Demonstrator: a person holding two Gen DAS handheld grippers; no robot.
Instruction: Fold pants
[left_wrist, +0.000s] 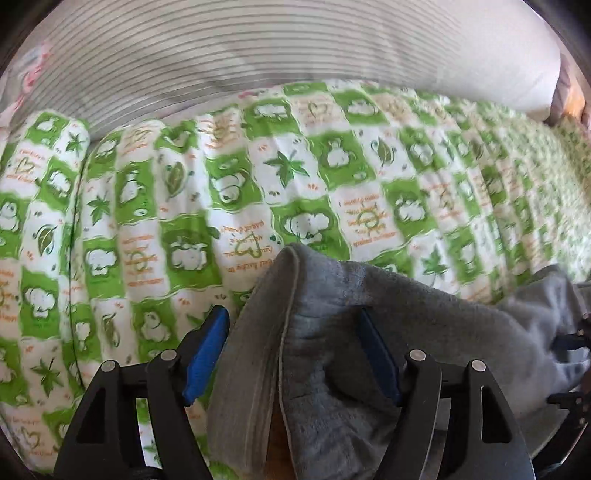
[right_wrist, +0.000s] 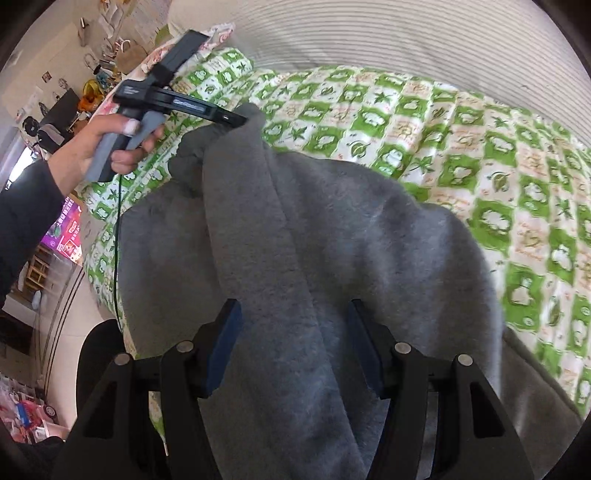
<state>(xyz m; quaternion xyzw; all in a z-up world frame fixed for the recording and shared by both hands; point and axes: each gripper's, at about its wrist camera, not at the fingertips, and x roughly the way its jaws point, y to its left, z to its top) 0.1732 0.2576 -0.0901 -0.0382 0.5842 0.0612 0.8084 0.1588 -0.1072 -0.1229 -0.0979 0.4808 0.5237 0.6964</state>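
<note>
**Ana:** Pants (right_wrist: 314, 229), grey fleece ones, hang bunched over the green-and-white patterned quilt (right_wrist: 461, 122) on the bed, lifted at two points. Why both ends?

**Ben:** I'd guess so the cloth can be carried across and laid doubled. The left gripper (left_wrist: 295, 350) points steeply down with a thick fold of fleece between its blue pads (left_wrist: 207, 354).

**Ana:** Clamped?

**Ben:** The jaws stand wide; the left pad shows bare, the right one lies against the cloth. Whether it truly pinches, I cannot tell.

**Ana:** And the right gripper (right_wrist: 291, 343)?

**Ben:** About half spread, fleece filling the gap and draping past both pads. It looks gripped, since the cloth rises to it.

**Ana:** That hand (right_wrist: 110, 144) in the right view?

**Ben:** It squeezes the left tool's handle, lifting one end beside the grey striped bolster (right_wrist: 406, 44).
</note>
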